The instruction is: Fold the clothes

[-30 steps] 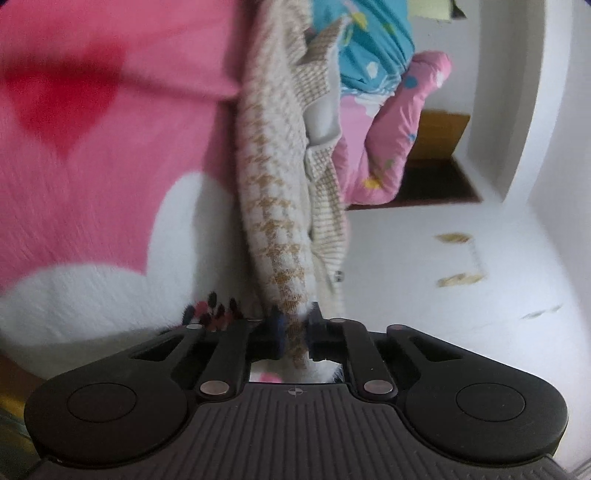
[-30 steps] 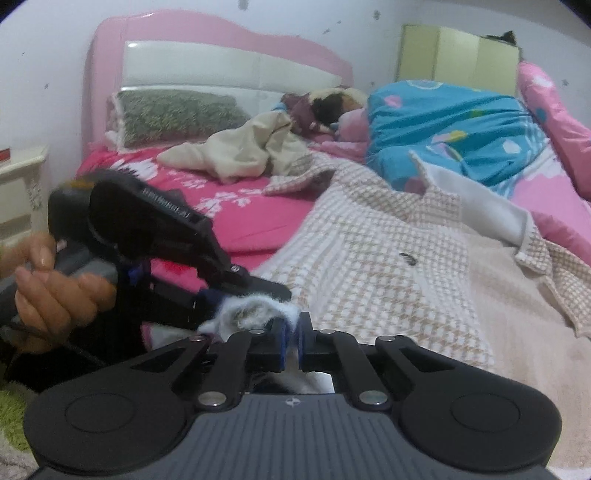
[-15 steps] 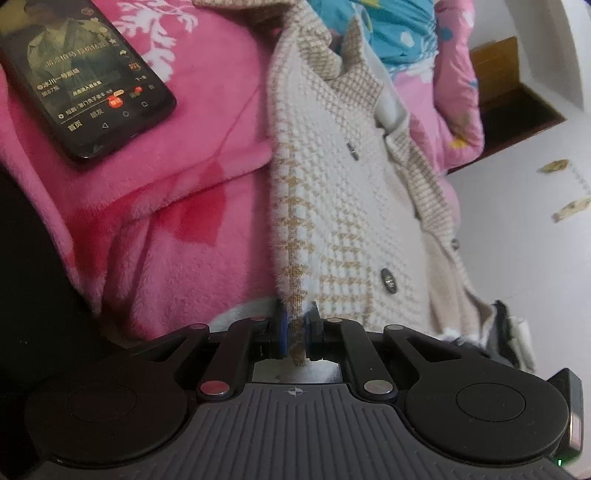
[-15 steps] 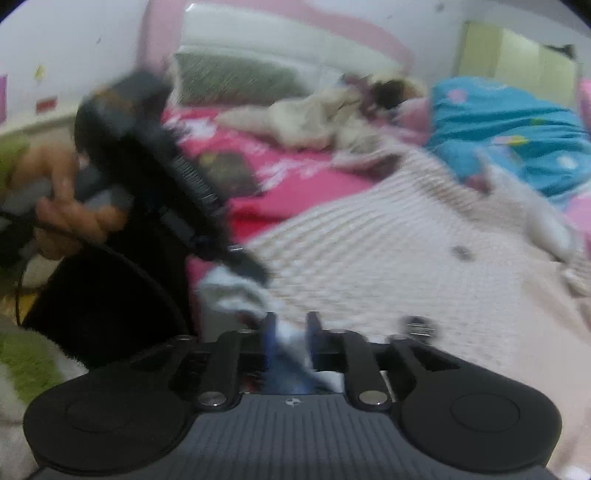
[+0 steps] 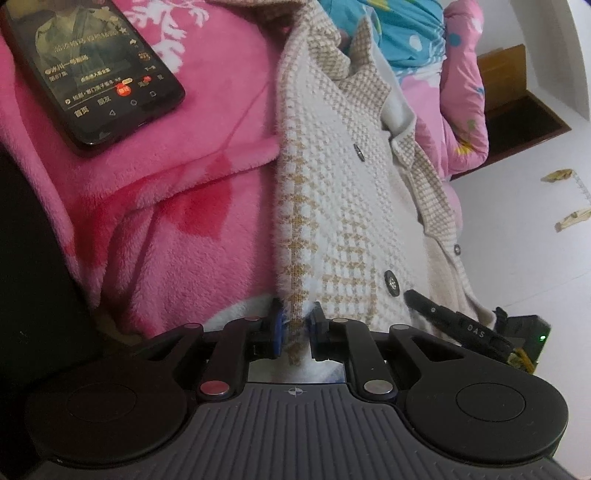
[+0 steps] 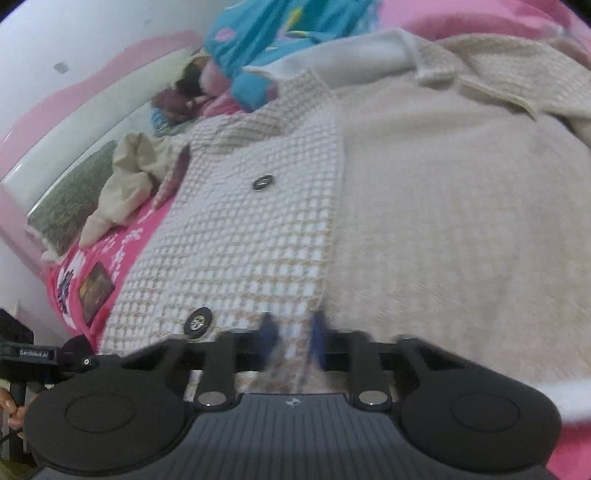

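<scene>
A beige-and-white houndstooth coat [image 5: 332, 192] with dark buttons lies spread on the pink bed, its hem hanging over the bed's edge. My left gripper [image 5: 296, 326] pinches the coat's left hem edge; its jaws are opening, with the fuzzy strip still between the pads. One black finger [image 5: 424, 304] of the right gripper reaches in at the hem beside the lower button. In the blurred right wrist view my right gripper [image 6: 291, 332] is shut on the coat [image 6: 251, 236] at its front edge, right of a button [image 6: 198, 320].
A phone [image 5: 92, 70] with a lit screen lies on the pink fleece blanket [image 5: 177, 221] left of the coat. A blue quilt [image 6: 266, 33], a cream garment [image 6: 125, 181] and a green pillow [image 6: 70, 206] lie further up the bed. White floor [image 5: 524, 229] runs along the right.
The right gripper let go of the fluffy hem corner beside the left gripper, slid right along the hem while rolling, and closed on the front edge. The left view swung up over the bed.
</scene>
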`<state>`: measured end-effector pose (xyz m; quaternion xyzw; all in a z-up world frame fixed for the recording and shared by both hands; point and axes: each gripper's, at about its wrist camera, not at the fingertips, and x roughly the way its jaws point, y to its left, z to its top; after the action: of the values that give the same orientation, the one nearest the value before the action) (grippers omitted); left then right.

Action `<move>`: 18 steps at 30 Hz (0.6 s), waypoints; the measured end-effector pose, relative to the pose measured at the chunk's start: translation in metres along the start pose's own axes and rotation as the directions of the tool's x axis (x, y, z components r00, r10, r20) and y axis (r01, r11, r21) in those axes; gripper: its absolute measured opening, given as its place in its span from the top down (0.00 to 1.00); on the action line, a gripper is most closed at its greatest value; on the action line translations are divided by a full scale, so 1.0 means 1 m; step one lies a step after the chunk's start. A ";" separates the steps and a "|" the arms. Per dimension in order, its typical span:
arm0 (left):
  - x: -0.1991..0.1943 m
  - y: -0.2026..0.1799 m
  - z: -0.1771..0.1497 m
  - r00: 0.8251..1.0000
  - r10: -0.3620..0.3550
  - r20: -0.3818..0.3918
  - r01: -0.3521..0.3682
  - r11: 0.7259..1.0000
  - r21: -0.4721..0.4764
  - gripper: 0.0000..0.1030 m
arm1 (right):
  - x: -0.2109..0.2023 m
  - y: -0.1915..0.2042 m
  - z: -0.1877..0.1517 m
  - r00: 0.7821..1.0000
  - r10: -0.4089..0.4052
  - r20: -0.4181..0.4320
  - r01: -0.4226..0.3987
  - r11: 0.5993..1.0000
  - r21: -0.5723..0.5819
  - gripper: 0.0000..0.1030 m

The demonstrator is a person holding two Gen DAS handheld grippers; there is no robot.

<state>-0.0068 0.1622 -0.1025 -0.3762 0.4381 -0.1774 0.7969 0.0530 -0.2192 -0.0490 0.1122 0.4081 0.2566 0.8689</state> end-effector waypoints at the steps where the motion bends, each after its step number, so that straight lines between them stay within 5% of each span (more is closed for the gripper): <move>1: 0.000 -0.001 0.000 1.000 0.003 0.001 -0.003 1.000 0.004 0.88 | -0.002 0.002 0.004 1.000 0.003 0.013 -0.003 1.000 -0.018 0.96; 6: 0.001 -0.003 0.001 1.000 0.013 -0.003 -0.013 1.000 0.018 0.87 | -0.008 0.006 0.021 0.997 0.000 0.082 0.005 0.998 -0.062 0.97; 12: 0.003 -0.005 0.001 1.000 0.007 -0.008 -0.007 1.000 0.008 0.80 | 0.010 0.007 0.015 0.990 -0.091 0.104 0.107 0.982 -0.157 0.97; 18: 0.002 -0.013 -0.002 0.999 0.036 0.016 -0.037 0.998 0.055 0.81 | 0.003 0.000 0.017 0.986 -0.067 0.156 0.085 0.990 -0.111 0.97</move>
<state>-0.0069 0.1511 -0.0948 -0.3471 0.4336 -0.1720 0.8136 0.0675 -0.2171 -0.0401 0.0645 0.3290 0.2375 0.9117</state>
